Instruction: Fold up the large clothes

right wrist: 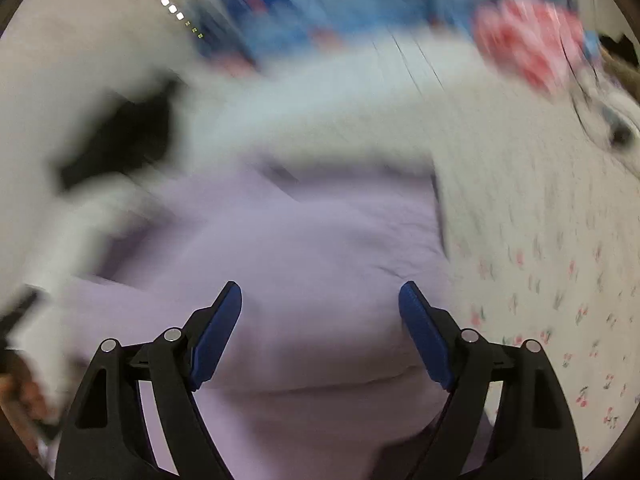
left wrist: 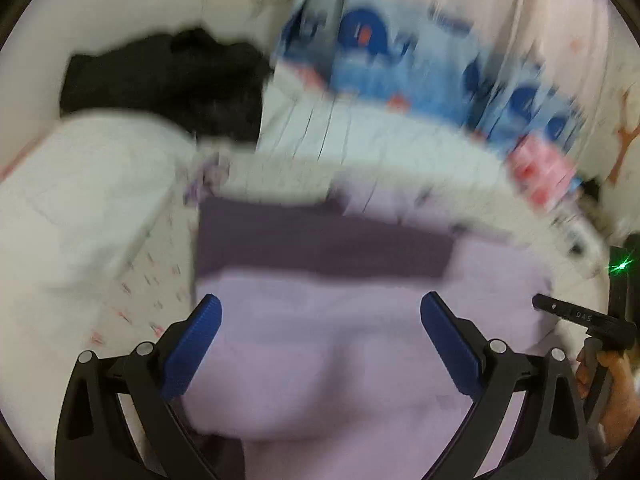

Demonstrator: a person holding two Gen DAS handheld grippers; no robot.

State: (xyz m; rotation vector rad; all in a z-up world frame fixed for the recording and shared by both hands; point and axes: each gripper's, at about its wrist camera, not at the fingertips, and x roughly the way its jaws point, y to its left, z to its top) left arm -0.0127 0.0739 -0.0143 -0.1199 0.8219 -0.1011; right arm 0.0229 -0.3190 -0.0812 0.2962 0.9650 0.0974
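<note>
A lilac garment (left wrist: pixel 320 360) lies spread on a bed, with a darker purple band (left wrist: pixel 320 240) across its far part. My left gripper (left wrist: pixel 320 300) hovers just above the lilac cloth, its blue pads wide apart and nothing between them. The right wrist view shows the same lilac garment (right wrist: pixel 300 240) below my right gripper (right wrist: pixel 320 286). That gripper is open too, and its fingers hold no cloth. Both views are blurred.
The bed has a white floral sheet (right wrist: pixel 540 260). Beyond the lilac piece lie a black garment (left wrist: pixel 168 80) and a white fabric heap (left wrist: pixel 80 200). Blue patterned fabric (left wrist: pixel 380 52) hangs behind. A person's hand (left wrist: pixel 612 372) shows at the right edge.
</note>
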